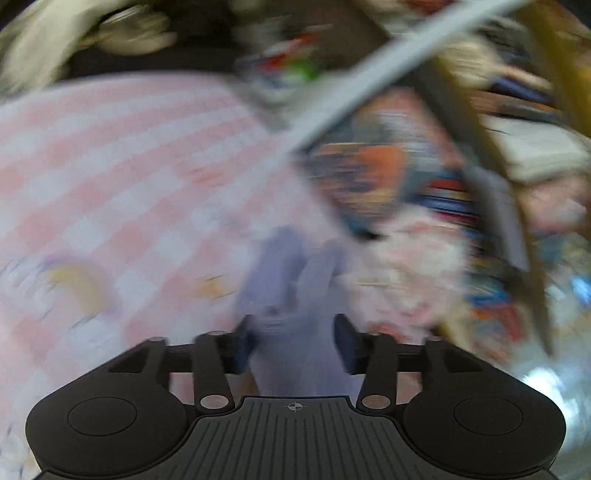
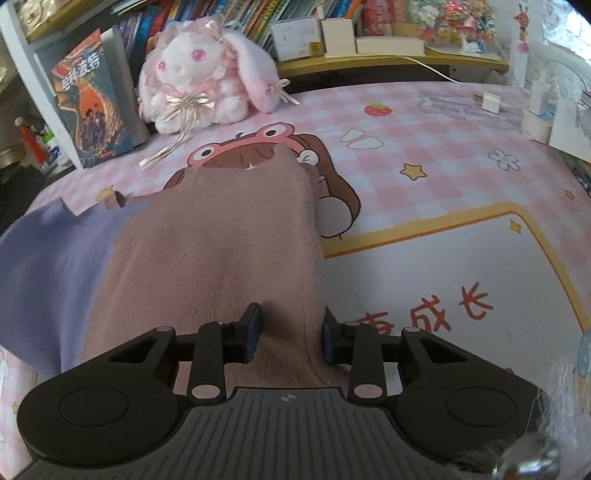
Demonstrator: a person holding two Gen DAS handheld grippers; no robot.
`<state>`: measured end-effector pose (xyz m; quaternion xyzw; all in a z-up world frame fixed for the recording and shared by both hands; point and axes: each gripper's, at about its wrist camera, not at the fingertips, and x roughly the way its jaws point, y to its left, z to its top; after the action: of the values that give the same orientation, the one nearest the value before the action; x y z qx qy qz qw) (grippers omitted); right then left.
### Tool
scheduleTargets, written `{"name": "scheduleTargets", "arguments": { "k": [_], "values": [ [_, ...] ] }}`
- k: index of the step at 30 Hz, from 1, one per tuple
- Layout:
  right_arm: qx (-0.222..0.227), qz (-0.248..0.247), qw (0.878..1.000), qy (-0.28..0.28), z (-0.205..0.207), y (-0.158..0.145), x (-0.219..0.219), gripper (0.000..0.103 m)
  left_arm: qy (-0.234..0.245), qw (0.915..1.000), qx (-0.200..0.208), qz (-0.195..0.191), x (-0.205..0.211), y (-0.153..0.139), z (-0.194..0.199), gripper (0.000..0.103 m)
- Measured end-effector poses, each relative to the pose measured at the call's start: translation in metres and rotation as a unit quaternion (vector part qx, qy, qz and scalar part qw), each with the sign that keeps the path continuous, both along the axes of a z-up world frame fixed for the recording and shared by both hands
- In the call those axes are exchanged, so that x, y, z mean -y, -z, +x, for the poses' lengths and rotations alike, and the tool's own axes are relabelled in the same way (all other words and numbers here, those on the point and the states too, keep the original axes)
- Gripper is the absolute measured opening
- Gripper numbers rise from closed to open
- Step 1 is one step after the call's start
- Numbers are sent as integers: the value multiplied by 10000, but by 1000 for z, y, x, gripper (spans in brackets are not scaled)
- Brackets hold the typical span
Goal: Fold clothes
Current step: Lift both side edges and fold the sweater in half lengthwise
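A fuzzy pinkish-brown garment [image 2: 221, 240] lies on the pink checked table mat [image 2: 424, 177], partly overlapping a lavender cloth [image 2: 48, 266] at its left. My right gripper [image 2: 290, 334] is low over the brown garment's near right edge, and the fabric fills the gap between its pads, gathered into a slight ridge. The left wrist view is heavily smeared. There my left gripper [image 1: 295, 343] has a bunch of the lavender cloth [image 1: 291, 266] between its fingers, touching both pads, above the checked mat [image 1: 110, 166].
A pink-and-white plush rabbit [image 2: 207, 81] sits at the back of the mat beside upright books [image 2: 88, 96]. A shelf of books [image 2: 332, 22] runs behind. A white charger with its cable [image 2: 489, 101] and a white container [image 2: 537, 114] stand at the far right.
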<state>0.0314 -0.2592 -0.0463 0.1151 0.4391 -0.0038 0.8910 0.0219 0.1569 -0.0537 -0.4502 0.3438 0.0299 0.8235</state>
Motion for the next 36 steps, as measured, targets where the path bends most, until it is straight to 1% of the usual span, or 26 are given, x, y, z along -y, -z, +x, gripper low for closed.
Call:
{"name": "scheduleTargets", "arguments": {
  "k": [2, 3, 5, 6, 11, 12, 13, 15, 16, 18, 21, 22, 24, 25, 26, 28, 29, 31, 33, 35, 36],
  "values": [
    [-3, 40, 9999, -94, 0, 1, 3, 30, -358, 9979, -228, -493, -5, 18, -5, 50],
    [-13, 84, 9999, -128, 1, 1, 5, 30, -457, 9966, -286, -625, -5, 23, -7, 52],
    [-33, 157, 9997, -204, 3, 2, 8, 30, -564, 9959, -224, -675, -1, 27, -6, 58],
    [-41, 161, 9995, -259, 3, 2, 8, 31, -615, 9955, -186, -692, 1, 28, -5, 59],
    [-35, 260, 9983, -528, 6, 3, 14, 31, -813, 9953, -115, -524, 10, 28, 8, 55],
    [-15, 282, 9979, -589, 6, 3, 16, 31, -882, 9947, -136, -513, 11, 27, 10, 49],
    [10, 284, 9974, -655, 6, 3, 16, 31, -960, 9940, -229, -464, 13, 27, 13, 36],
    [48, 290, 9967, -758, 5, 4, 17, 31, -1012, 9934, -344, -417, 13, 29, 17, 29],
    [62, 298, 9963, -804, 5, 4, 18, 31, -1015, 9934, -343, -414, 13, 27, 18, 22],
    [86, 324, 9954, -902, 6, 4, 19, 31, -1015, 9935, -325, -407, 15, 23, 19, 15],
    [108, 380, 9937, -1045, 8, 5, 22, 31, -777, 9969, 10, -87, 27, -3, 21, 13],
    [114, 401, 9931, -1096, 10, 5, 22, 31, -634, 9978, 159, 77, 36, -15, 22, 13],
    [124, 437, 9917, -1206, 13, 5, 23, 31, -320, 9975, 469, 427, 54, -39, 24, 13],
    [128, 461, 9908, -1267, 14, 5, 24, 31, -123, 9958, 620, 655, 68, -50, 24, 13],
    [133, 485, 9899, -1327, 16, 5, 25, 31, 82, 9930, 769, 894, 83, -61, 23, 13],
    [138, 540, 9879, -1448, 19, 6, 27, 31, 492, 9836, 1064, 1369, 114, -82, 21, 13],
    [139, 570, 9868, -1508, 21, 6, 28, 31, 697, 9771, 1209, 1604, 129, -93, 20, 13],
    [138, 632, 9845, -1631, 23, 6, 31, 31, 1172, 9616, 1431, 2028, 164, -105, 14, 13],
    [138, 706, 9817, -1763, 26, 7, 34, 31, 1651, 9504, 1458, 2195, 198, -107, 8, 13],
    [137, 777, 9789, -1884, 28, 7, 38, 31, 2124, 9416, 1272, 2281, 233, -97, 5, 14],
    [137, 820, 9774, -1945, 28, 7, 40, 31, 2371, 9359, 1102, 2359, 251, -88, 4, 16]
  ]
}}
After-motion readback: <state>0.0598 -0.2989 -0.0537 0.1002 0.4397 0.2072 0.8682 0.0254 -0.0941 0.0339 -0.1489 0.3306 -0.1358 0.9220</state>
